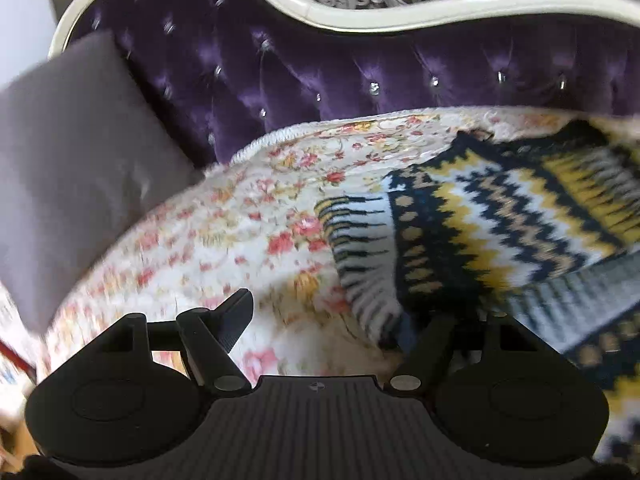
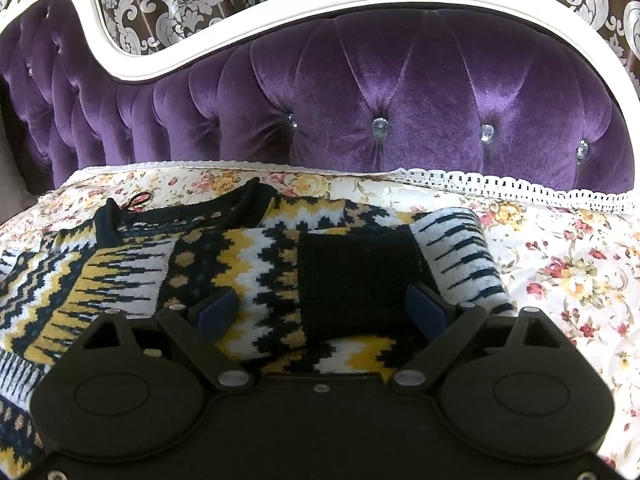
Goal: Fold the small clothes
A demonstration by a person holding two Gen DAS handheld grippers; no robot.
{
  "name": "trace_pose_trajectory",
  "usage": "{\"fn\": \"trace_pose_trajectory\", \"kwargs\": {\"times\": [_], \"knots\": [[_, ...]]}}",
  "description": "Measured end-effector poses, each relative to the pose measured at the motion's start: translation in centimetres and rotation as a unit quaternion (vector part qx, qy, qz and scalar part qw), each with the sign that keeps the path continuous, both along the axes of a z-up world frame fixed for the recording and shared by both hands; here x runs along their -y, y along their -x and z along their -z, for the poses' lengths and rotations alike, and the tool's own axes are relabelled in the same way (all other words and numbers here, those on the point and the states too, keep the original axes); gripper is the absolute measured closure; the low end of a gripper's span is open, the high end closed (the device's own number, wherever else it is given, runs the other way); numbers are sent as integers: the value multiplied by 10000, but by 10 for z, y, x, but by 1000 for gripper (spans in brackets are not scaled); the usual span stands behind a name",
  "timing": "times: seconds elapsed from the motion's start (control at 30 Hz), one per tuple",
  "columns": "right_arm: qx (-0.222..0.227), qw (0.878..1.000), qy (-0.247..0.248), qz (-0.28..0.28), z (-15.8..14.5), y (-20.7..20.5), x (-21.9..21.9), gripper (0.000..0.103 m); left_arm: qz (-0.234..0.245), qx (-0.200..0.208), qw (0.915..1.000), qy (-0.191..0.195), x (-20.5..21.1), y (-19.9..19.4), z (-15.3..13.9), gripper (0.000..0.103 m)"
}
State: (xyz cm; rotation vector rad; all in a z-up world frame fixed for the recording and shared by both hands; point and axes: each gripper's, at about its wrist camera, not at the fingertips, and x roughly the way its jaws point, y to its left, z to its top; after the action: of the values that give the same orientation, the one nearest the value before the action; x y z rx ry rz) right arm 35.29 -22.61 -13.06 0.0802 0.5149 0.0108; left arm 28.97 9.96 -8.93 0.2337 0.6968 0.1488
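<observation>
I see a sweater point(image 2: 248, 264) in navy, yellow and white zigzags on a cream floral bedspread point(image 2: 568, 264), below the purple tufted headboard point(image 2: 400, 92) with its white frame.

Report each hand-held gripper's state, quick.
Left hand-held gripper: open, holding nothing, beside the sweater.
Right hand-held gripper: open, over the sweater, gripping nothing.

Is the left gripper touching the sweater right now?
Cannot tell. In the left wrist view the left gripper is open; the sweater hides one fingertip, contact unclear.
</observation>
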Motion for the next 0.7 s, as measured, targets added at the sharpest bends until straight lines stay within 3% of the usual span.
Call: {"fn": "trace_pose_trajectory", "kwargs": {"times": [0.17,0.27,0.37,0.53,0.7], "knots": [[-147,9991,-369,-112,-10,1,13,11,-194,-127,9982,550,-17,31,-17,33],[-250,9981,-547,157,-26,14,26,11,-298,-162,9952,915,-28,52,-26,33],[-85,9958,-907,95,-46,45,41,11,-280,-198,9934,1098,-30,72,-34,33],[3,9965,-820,-166,-72,107,48,11,-192,-225,9897,1403,-19,110,-47,33],[115,9937,-1050,-373,-86,170,52,10,95,-226,9873,1569,2,147,-59,33]]}}
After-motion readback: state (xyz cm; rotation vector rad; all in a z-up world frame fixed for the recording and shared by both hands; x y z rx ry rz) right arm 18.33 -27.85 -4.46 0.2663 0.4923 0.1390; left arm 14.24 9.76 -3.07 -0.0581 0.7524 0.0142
